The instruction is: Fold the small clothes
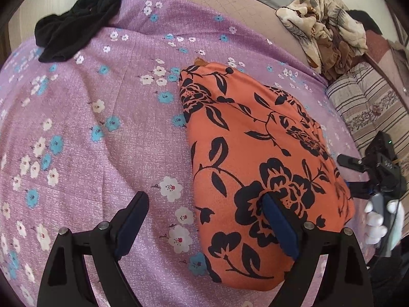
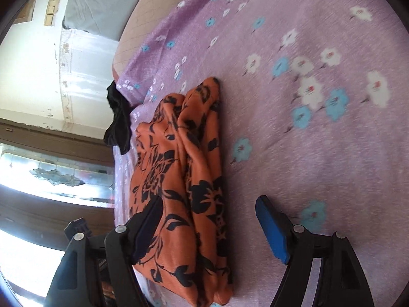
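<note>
An orange garment with black flowers (image 1: 258,158) lies folded on the purple flowered bedsheet (image 1: 102,128). My left gripper (image 1: 204,204) is open just above the sheet, its right finger (image 1: 278,225) over the garment's near part, its left finger (image 1: 133,220) over bare sheet. The right gripper (image 1: 358,174) shows at the garment's right edge in the left wrist view. In the right wrist view the same garment (image 2: 184,184) lies bunched in folds. My right gripper (image 2: 209,220) is open around its near end, holding nothing.
A black garment (image 1: 76,23) lies at the sheet's far left corner and shows in the right wrist view (image 2: 118,120). A beige leaf-print cloth pile (image 1: 324,30) and a striped cushion (image 1: 365,107) lie at the right. A window (image 2: 51,179) lies beyond the bed.
</note>
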